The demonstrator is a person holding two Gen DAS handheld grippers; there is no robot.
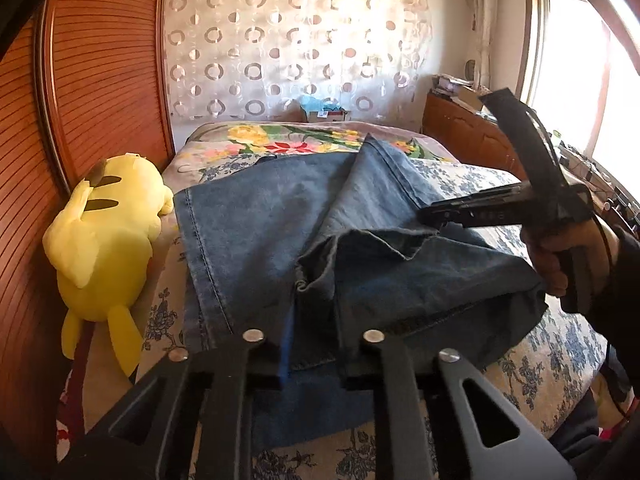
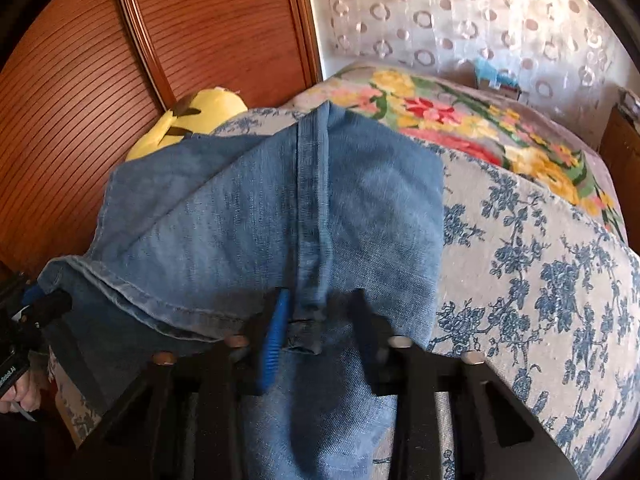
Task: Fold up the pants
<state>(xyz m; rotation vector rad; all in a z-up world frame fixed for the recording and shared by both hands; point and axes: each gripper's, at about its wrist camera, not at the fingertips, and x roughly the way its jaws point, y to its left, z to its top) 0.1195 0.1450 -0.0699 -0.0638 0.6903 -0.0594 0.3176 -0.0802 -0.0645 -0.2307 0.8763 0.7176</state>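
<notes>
Left gripper: jaws drawn in on a denim edge at the near end of the pants; cloth sits between the pads. Right gripper: likewise pinched on a thick seam at the hem (blue pad against the fold).

Pants lie on the bed, partly folded, long axis running away from both grippers toward the floral blanket. Both hands hold the near end, so neither is nearer the far end. Likely next: carry the held end forward over the rest.

Yellow plush toy beside the pants' left edge; could snag.
</notes>
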